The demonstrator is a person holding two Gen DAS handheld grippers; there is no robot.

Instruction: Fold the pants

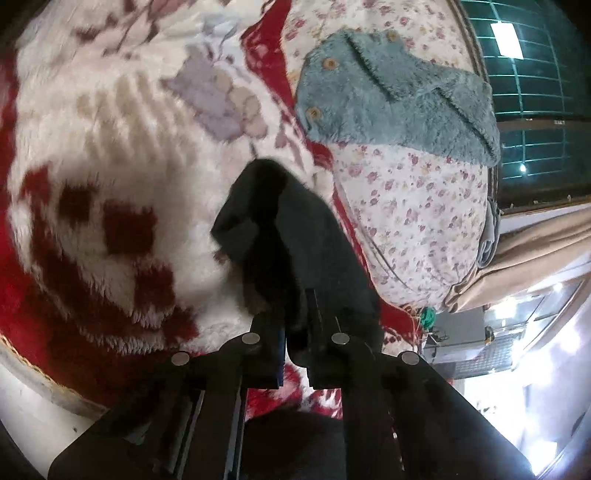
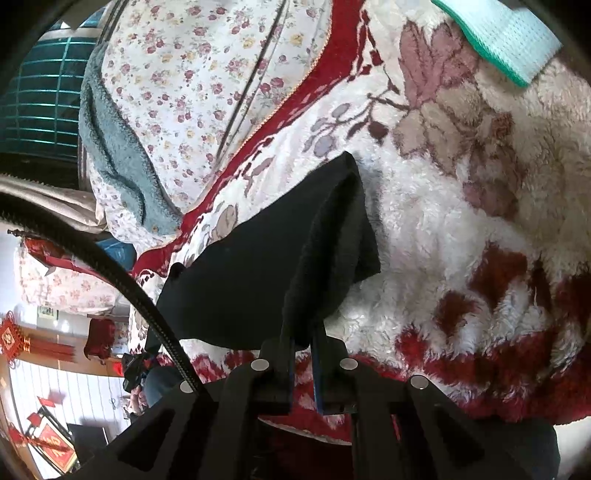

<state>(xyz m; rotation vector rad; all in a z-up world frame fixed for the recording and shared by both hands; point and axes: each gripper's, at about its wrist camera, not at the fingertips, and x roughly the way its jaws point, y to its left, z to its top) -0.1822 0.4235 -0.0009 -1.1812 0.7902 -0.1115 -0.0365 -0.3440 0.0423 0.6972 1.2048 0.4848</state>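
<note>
The pants [image 1: 295, 229] are dark, nearly black, and lie bunched over a fluffy red and white blanket [image 1: 110, 155]. In the left wrist view my left gripper [image 1: 291, 325] is shut on a thick fold of them, and the cloth rises beyond the fingers. In the right wrist view the pants [image 2: 251, 266] spread out to the left as a broad dark panel. There my right gripper [image 2: 303, 343] is shut on a doubled edge of the pants, which stands up past the fingertips. The cloth hides the pads of both grippers.
A floral quilt [image 1: 413, 206] is heaped behind the blanket, with a fuzzy teal buttoned garment [image 1: 399, 99] on top. Behind them are a window [image 1: 535, 92] and a beige curtain [image 1: 535, 251]. A teal-edged white towel [image 2: 506, 33] lies far right. A black cable [image 2: 110, 266] crosses the right view.
</note>
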